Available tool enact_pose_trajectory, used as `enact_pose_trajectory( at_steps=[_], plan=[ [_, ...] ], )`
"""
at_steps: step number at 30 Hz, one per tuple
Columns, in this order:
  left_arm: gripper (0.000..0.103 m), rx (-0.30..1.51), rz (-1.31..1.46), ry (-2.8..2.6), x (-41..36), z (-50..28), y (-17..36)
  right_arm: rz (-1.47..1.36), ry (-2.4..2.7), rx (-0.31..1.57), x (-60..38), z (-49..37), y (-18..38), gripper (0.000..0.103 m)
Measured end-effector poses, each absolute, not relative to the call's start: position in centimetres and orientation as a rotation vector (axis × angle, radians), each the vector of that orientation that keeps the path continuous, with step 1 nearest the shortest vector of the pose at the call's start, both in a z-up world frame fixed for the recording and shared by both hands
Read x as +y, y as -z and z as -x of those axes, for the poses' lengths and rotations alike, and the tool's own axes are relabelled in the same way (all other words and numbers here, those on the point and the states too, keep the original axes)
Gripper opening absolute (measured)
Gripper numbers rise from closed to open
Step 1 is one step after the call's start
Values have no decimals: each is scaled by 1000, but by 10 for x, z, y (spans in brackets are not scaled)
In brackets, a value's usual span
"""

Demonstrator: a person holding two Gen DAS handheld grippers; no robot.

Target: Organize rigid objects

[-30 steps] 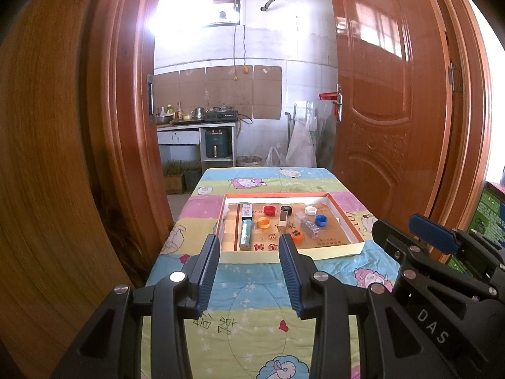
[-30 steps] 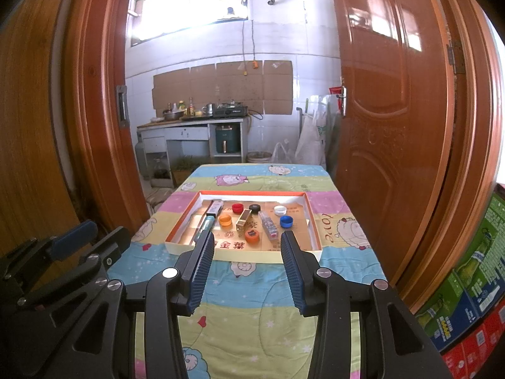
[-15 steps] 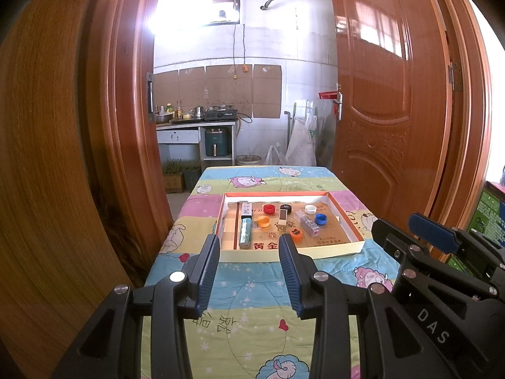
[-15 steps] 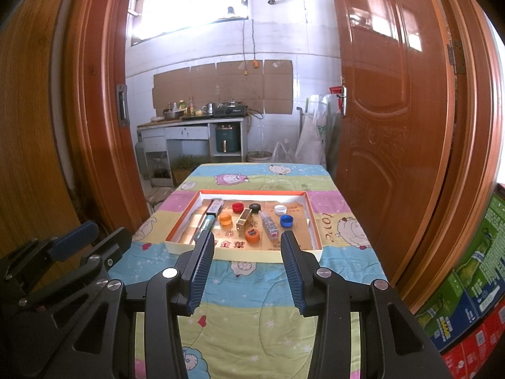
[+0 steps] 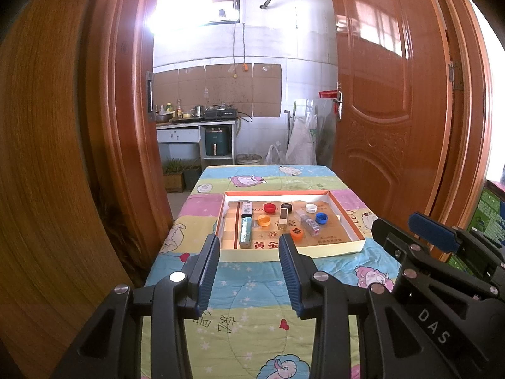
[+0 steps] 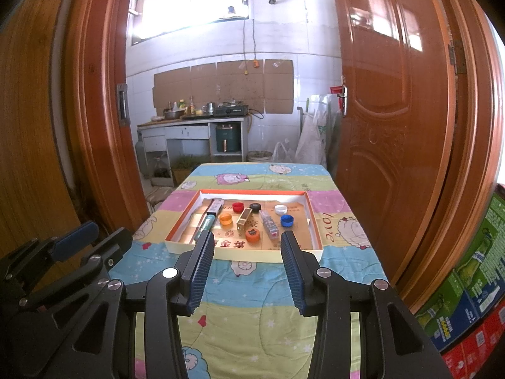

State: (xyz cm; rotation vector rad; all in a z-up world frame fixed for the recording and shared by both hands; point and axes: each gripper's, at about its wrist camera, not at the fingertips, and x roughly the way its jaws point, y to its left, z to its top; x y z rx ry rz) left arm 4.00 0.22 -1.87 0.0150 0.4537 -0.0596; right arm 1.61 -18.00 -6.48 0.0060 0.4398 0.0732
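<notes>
Desk [image 5: 258, 322] draped in a pastel cartoon-print cloth, running away toward an open wooden door [image 5: 388, 110] and a kitchen beyond. Shallow cardboard tray [image 5: 353, 246] lying across the middle of the desk, white outside, orange along the inner rim.

Inside the tray, at the left: a long teal tube [image 5: 245, 233] lying lengthwise, a small printed box [image 5: 246, 208] just beyond it. Further right: an orange cap [image 5: 264, 220], a red cap [image 5: 270, 207] and a black cap [image 5: 286, 206] along the far side, a small upright gold-and-white box [image 5: 283, 218] between them. Near edge: an orange cap with a dark mark [image 5: 296, 233]. Right part: a clear plastic case [image 5: 307, 222] lying slantwise, a white cap [image 5: 311, 207] at the far side, a blue cap [image 5: 322, 218] nearer.

Left gripper [image 5: 249, 271] hovering over the near cloth, short of the tray, jaws apart with nothing between them. Right gripper [image 6: 247, 271] likewise short of the tray, jaws apart and empty, well clear of every item. Seen side by side: right gripper [image 5: 432, 233] at the right edge of the left wrist view, left gripper [image 6: 75, 237] at the left edge of the right wrist view.

Stacked green and red cartons [image 6: 473, 300] on the floor to the right of the desk.
</notes>
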Motion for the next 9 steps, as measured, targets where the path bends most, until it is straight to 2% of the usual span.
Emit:
enact_pose_trajectory(
  at_steps=[9],
  plan=[
    [39, 438, -24, 57, 0, -38, 19, -5, -76, 441, -178, -16, 67, 45]
  ],
)
